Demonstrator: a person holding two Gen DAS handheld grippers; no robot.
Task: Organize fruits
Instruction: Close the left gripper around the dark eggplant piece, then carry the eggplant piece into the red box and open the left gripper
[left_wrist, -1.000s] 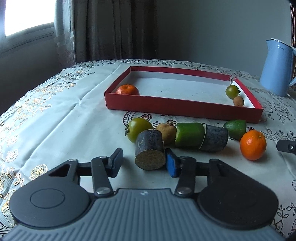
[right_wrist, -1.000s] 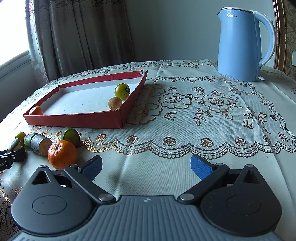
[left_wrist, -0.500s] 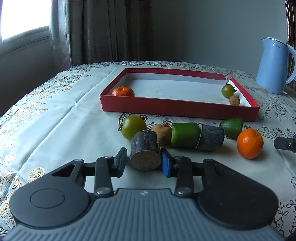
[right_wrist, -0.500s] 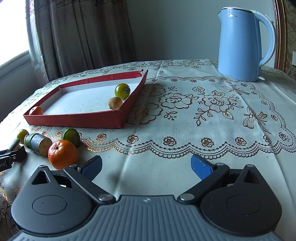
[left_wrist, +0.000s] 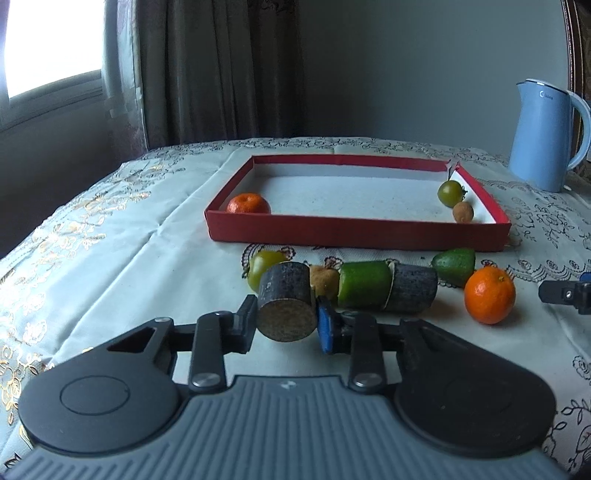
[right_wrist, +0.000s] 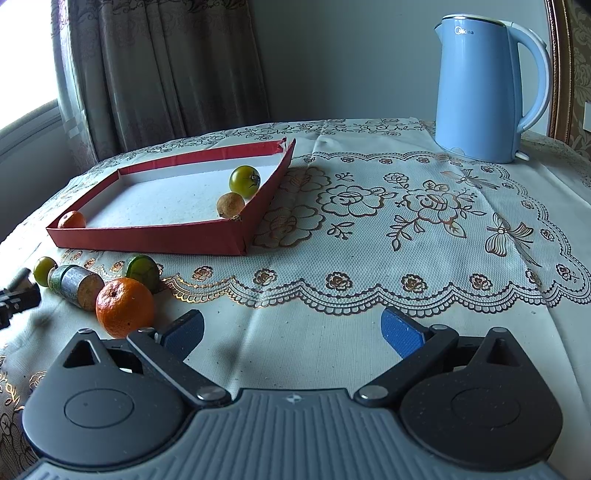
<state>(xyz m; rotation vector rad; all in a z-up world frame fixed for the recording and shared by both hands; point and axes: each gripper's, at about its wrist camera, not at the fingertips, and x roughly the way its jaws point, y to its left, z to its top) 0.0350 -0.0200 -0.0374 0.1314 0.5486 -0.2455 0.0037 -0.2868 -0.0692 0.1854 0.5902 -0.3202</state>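
The left gripper (left_wrist: 286, 325) is clamped on the dark cane piece (left_wrist: 286, 306); its jaws have just been closing. Lift straight up, so the green tomato (left_wrist: 263, 266) at 11 o'clock stays put, then carry toward the red tray (left_wrist: 354, 232) at 12 o'clock. The right gripper (right_wrist: 291, 330) waits open.
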